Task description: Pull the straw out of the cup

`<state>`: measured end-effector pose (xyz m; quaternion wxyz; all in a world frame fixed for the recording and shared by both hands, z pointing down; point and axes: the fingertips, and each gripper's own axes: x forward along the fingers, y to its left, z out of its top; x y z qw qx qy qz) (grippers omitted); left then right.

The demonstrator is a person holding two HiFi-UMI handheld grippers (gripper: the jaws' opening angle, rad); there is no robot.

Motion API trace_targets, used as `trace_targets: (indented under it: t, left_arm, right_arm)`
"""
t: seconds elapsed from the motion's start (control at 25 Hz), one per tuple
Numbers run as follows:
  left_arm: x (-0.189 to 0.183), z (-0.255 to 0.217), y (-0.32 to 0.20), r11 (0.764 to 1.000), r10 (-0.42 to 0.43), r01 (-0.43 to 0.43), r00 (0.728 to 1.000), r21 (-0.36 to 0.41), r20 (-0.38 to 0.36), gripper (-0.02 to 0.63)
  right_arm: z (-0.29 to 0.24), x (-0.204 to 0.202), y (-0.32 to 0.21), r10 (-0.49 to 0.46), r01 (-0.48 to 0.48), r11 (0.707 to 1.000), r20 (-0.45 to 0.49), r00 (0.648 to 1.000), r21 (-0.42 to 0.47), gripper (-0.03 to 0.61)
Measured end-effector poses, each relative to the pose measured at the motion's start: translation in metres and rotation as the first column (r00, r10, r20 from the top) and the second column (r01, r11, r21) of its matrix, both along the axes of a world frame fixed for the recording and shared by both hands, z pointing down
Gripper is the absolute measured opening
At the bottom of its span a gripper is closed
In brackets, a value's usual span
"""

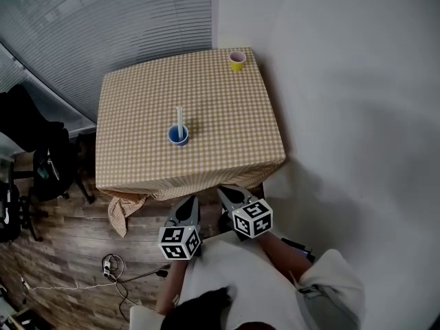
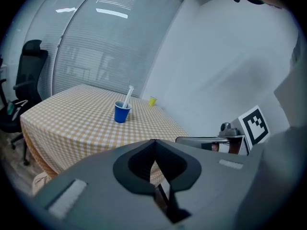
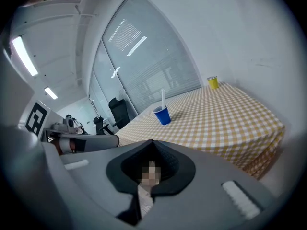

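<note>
A blue cup point(image 1: 178, 136) stands near the middle of the checkered table point(image 1: 137, 102), with a white straw point(image 1: 180, 115) upright in it. In the left gripper view the blue cup point(image 2: 121, 113) and its straw point(image 2: 128, 96) are far ahead, and so they are in the right gripper view, cup point(image 3: 162, 115) and straw point(image 3: 162, 98). Both grippers hang in front of the table's near edge, well short of the cup. My left gripper point(image 1: 191, 203) is shut and empty, jaws meeting point(image 2: 153, 142). My right gripper point(image 1: 225, 192) is also shut and empty point(image 3: 152, 142).
A yellow cup point(image 1: 237, 61) stands at the table's far right corner. The tablecloth hangs over the near edge, knotted at the left corner point(image 1: 124, 208). Black office chairs point(image 1: 41, 163) stand left of the table. Cables point(image 1: 113, 270) lie on the wooden floor. A white wall point(image 1: 344, 81) runs along the right.
</note>
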<state>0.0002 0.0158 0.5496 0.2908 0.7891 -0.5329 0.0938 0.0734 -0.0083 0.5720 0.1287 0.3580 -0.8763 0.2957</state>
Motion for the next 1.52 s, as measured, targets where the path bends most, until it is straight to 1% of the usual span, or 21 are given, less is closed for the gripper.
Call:
trace_targets:
  t: [0.16, 0.36, 0.52, 0.64, 0.8, 0.88, 1.12, 1.24, 1.36, 1.52]
  left_arm:
    - [0.010, -0.002, -0.014, 1.000, -0.014, 0.014, 1.000, -0.008, -0.004, 0.012]
    - [0.024, -0.002, -0.027, 0.999, -0.048, 0.048, 0.999, -0.010, -0.014, 0.012]
    - [0.033, -0.003, -0.038, 0.998, -0.062, 0.062, 0.998, -0.006, -0.011, 0.012]
    - [0.034, -0.003, -0.040, 0.997, -0.075, 0.075, 0.997, -0.009, -0.012, 0.012]
    - [0.034, -0.002, -0.047, 0.994, -0.107, 0.107, 0.994, -0.005, -0.026, 0.012]
    - [0.035, -0.002, -0.050, 0.994, -0.109, 0.109, 0.994, -0.008, -0.028, 0.012]
    - [0.040, -0.006, -0.057, 0.995, -0.102, 0.102, 0.995, -0.004, -0.024, 0.012]
    - [0.044, -0.005, -0.057, 0.995, -0.099, 0.099, 0.995, -0.012, -0.028, 0.012]
    - [0.044, -0.007, -0.058, 0.995, -0.098, 0.097, 0.995, -0.018, -0.030, 0.012]
    - [0.044, -0.005, -0.055, 0.995, -0.099, 0.098, 0.995, -0.017, -0.030, 0.012]
  right_arm:
    - [-0.005, 0.000, -0.015, -0.055, 0.055, 0.998, -0.017, 0.998, 0.023, 0.006]
    - [-0.009, 0.002, -0.026, -0.134, 0.136, 0.989, -0.049, 0.990, 0.056, 0.006]
    - [-0.012, 0.007, -0.037, -0.164, 0.169, 0.982, -0.069, 0.984, 0.085, 0.006]
    - [-0.015, 0.005, -0.039, -0.195, 0.209, 0.968, -0.108, 0.975, 0.138, 0.006]
    - [-0.014, 0.003, -0.040, -0.248, 0.265, 0.952, -0.122, 0.961, 0.156, 0.006]
    - [-0.016, 0.004, -0.042, -0.247, 0.265, 0.950, -0.120, 0.962, 0.168, 0.006]
    - [-0.019, 0.016, -0.054, -0.203, 0.219, 0.962, -0.106, 0.973, 0.161, 0.006]
    - [-0.018, 0.017, -0.052, -0.211, 0.229, 0.959, -0.117, 0.971, 0.168, 0.006]
    - [-0.018, 0.012, -0.050, -0.233, 0.249, 0.956, -0.114, 0.966, 0.155, 0.006]
    - [-0.011, 0.016, -0.051, -0.213, 0.223, 0.968, -0.092, 0.973, 0.118, 0.006]
